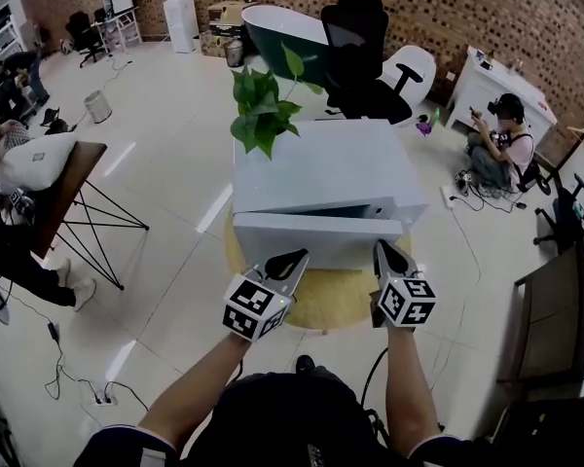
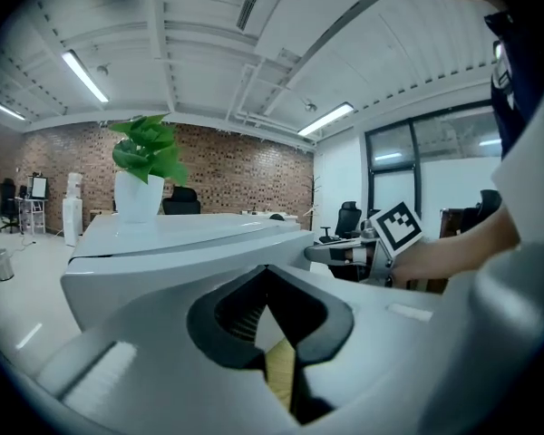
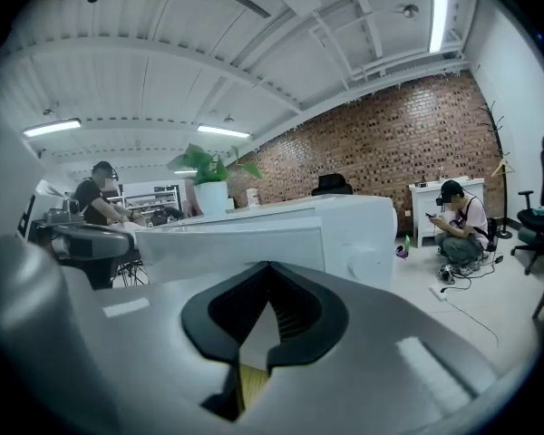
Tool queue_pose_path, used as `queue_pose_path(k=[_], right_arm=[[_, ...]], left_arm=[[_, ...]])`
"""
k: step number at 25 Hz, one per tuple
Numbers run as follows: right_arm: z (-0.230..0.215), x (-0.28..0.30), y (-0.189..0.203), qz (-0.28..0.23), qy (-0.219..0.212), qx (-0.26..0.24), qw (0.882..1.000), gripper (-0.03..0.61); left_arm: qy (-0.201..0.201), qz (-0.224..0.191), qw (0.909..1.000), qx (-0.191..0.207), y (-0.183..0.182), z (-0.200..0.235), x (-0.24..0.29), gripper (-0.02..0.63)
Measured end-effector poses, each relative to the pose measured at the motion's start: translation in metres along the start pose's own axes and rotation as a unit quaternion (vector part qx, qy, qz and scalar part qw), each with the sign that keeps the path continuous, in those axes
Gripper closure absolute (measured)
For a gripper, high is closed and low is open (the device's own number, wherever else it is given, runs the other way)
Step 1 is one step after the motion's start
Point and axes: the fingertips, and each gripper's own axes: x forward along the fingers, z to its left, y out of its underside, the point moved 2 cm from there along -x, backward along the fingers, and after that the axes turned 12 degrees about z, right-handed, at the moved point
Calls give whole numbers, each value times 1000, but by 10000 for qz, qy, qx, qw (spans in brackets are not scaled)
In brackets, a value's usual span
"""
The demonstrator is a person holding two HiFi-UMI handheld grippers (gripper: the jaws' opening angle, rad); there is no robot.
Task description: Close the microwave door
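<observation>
Microwave (image 1: 323, 168) centred on table (image 1: 323, 309), long axis left-right, front toward the person. Door (image 1: 316, 241) slightly ajar, just beyond left gripper (image 1: 290, 261) and right gripper (image 1: 389, 253). Both grippers' jaws together, empty

Pale grey microwave (image 1: 321, 168), green plant (image 1: 263, 110), red-brick wall (image 1: 467, 8)

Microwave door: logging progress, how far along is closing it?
Done: nothing yet; the door stands ajar, a dark gap showing against the microwave. In hand: left gripper and right gripper, jaws shut, poised at its front. Left: push it flush.
</observation>
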Motion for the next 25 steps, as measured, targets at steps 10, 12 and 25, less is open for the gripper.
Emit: queue_pose_path(k=[10,12,25], right_arm=[[-13,26,-26,-7,-210,-291,9994,577],[-14,26,-27,-8,-288,-306,9991,577],[-19,43,-36,48,-232,-431,9988,575]], left_arm=[[-284,52,9992,-276,2,8,10,603],[-328,31,9989,-325,2,9,10,603],[-537,-54,9967,-613,13,9,4,603]])
